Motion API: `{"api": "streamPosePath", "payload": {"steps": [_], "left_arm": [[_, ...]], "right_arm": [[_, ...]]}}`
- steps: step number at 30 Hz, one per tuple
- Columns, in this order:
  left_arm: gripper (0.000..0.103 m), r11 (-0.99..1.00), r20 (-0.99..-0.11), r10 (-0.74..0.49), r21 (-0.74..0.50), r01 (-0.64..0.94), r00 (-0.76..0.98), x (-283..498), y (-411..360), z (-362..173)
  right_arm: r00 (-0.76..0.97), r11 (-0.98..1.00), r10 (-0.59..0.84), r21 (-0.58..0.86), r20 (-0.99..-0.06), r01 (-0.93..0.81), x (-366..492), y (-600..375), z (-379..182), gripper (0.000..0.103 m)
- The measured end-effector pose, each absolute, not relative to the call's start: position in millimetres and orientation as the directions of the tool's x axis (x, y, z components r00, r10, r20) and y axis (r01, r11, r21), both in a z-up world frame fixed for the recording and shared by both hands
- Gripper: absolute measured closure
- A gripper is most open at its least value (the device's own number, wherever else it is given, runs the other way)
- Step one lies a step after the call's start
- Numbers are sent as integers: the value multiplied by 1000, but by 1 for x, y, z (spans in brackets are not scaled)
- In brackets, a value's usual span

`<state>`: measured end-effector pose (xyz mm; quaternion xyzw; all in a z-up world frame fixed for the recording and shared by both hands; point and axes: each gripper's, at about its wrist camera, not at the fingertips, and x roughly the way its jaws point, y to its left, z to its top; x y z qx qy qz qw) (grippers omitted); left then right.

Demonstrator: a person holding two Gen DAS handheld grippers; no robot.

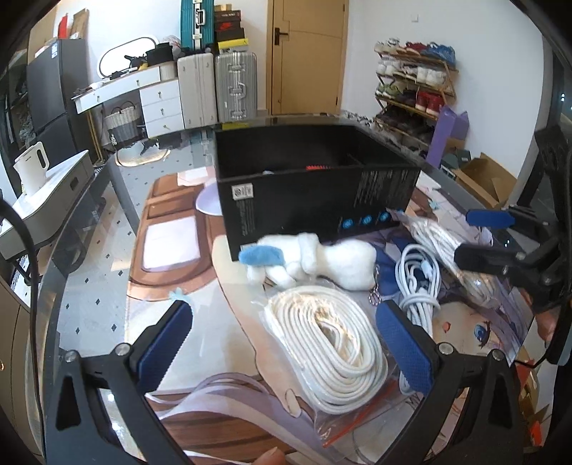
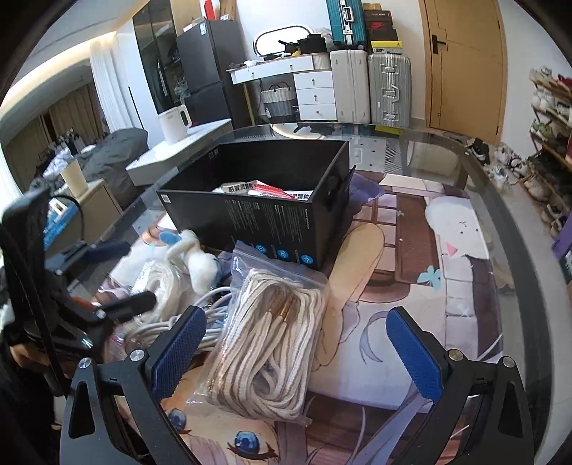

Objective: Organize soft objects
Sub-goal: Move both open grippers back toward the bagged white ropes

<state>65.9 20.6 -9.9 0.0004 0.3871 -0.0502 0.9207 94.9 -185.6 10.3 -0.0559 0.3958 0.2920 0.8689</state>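
Both jaws wide and empty: left gripper (image 1: 286, 343) straddling bagged rope coil (image 1: 327, 352), right gripper (image 2: 304, 352) over second rope bag (image 2: 264, 343), staged beside open black box (image 2: 264, 200), presumably for loading.

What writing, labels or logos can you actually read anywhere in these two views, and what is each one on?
Nothing can be read in full.
Black box side: white print in columns, too small to read.
Black box, lower edge: three round blue icons, no legible text.
Black box end: white square label, blurred.
Packets inside the box: bold Chinese characters, too blurred to quote.
Stacked shoe boxes in the background: a red logo, unreadable.
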Motion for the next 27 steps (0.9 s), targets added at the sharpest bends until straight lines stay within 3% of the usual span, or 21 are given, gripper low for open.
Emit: {"api": "streamPosePath", "payload": {"steps": [27], "left_arm": [[0,995,-770,-98,-71,68,631,78,22,-16]], "right_arm": [[500,823,472,158,-726,-546,97,-194,5,1]]}}
